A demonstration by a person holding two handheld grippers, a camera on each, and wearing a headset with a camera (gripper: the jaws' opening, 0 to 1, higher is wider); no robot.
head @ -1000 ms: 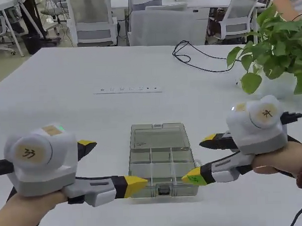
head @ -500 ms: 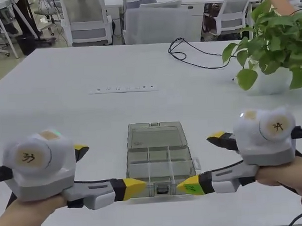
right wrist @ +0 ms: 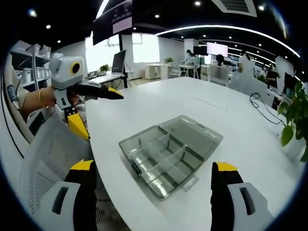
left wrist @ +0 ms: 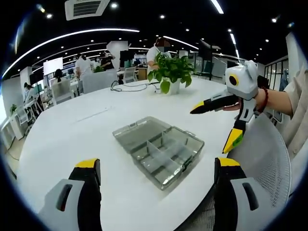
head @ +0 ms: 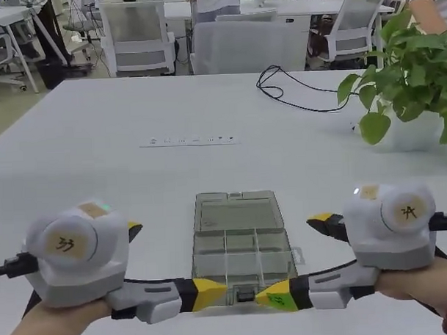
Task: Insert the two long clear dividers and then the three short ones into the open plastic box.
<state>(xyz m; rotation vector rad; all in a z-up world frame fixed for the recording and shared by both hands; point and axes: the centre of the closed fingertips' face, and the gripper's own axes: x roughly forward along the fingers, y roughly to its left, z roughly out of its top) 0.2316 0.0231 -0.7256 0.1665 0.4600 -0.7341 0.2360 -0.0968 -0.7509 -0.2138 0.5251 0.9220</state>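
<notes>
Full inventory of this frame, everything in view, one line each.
plastic box: 1, clear grey, open, near table edge between the grippers
dividers: count unclear, clear, seated in the box base
table: 1, white, under everything
power strip: 1, white, mid-table beyond the box
cable: 1, black, far right of table
potted plant: 1, green in white pot, right side
chairs: several, white-grey, past the far edge
left gripper: 1, grey, yellow tips, open, left of box
right gripper: 1, same colours, open, right of box
left hand, right hand: one on each gripper
</notes>
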